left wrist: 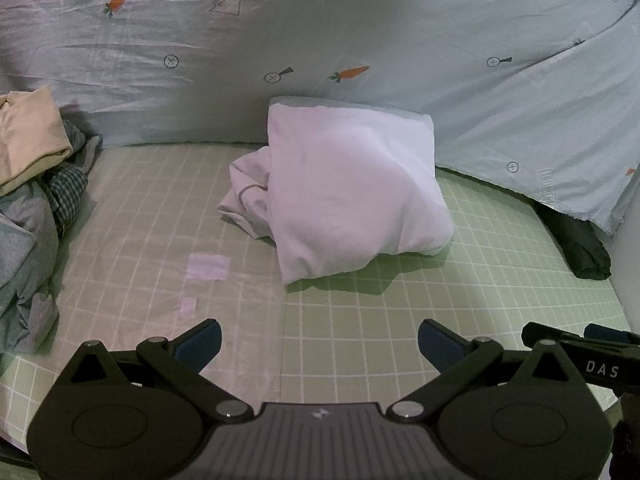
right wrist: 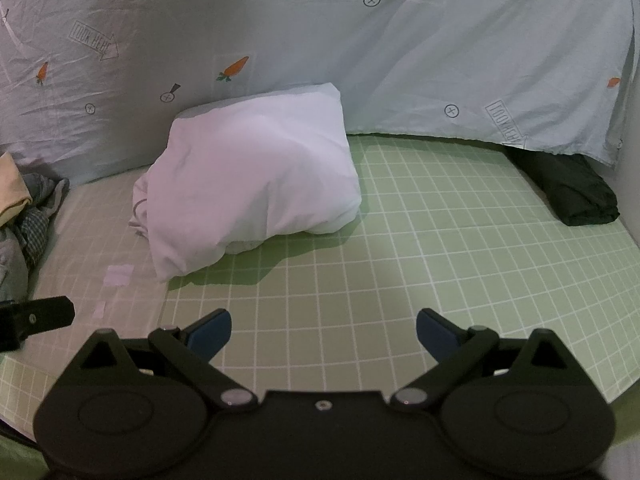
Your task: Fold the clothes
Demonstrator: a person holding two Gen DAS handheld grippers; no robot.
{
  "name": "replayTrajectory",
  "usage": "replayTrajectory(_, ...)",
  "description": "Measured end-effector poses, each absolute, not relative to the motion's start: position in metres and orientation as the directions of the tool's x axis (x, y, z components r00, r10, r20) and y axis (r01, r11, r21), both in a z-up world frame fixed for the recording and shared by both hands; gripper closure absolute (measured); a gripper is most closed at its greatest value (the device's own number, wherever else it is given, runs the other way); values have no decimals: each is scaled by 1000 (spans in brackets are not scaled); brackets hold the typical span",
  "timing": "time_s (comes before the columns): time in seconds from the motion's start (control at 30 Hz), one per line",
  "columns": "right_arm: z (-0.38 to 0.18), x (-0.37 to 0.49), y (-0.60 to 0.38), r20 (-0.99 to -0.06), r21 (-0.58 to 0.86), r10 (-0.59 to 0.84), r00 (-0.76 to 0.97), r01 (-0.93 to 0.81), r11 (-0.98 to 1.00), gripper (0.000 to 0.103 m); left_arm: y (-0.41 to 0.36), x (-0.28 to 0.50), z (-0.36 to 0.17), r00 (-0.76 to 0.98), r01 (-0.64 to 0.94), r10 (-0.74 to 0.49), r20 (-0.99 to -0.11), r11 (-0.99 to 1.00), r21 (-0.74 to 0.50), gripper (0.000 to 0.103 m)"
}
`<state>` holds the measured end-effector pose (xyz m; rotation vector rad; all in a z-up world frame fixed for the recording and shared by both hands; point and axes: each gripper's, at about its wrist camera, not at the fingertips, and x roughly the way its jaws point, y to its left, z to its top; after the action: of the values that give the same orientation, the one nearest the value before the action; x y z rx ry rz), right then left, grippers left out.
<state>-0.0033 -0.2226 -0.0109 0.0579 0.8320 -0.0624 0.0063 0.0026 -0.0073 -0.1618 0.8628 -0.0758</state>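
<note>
Partly done, by the look of it. White garment point(left wrist: 352, 188) folded into a plump, pillow-like bundle, set down ahead of the left gripper point(left wrist: 318, 344) and ahead-left of the right gripper point(right wrist: 324, 334), its back edge against the hanging sheet point(left wrist: 280, 32). Soft and matte, rounded on top, with a looser layer and a thin grey seam spilling out on its left side; slightly untidy there.

Still to fold, probably: pile point(left wrist: 36, 176) far left of the left gripper, heaped and crumpled, beige knit on top, dark check weave and grey jersey beneath. Dark bundle point(right wrist: 572, 188) far ahead-right of the right gripper, smooth and slightly shiny, half under the sheet's hem; folded or not, cannot tell.

Both grippers empty, jaws spread wide, blue pads apart, well short of the white bundle, side by side above the mat point(right wrist: 400, 280): flat, pale green, white grid, with pale patches toward the left.

Sheet thin, creased, printed with carrots and arrows.
</note>
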Motion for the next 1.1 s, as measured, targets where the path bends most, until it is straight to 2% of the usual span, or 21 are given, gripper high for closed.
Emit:
replayTrajectory(0.73,-15,11,-222,-757,28,-46,652,103,994,3,9,20,-11,630,1,-134,-765,985,-171,0)
replayTrajectory(1.1,-28,57,-218,-720,-3,-97,688,136,991,2,49,42,-12,650,-114,-70,-757,975,-188,0)
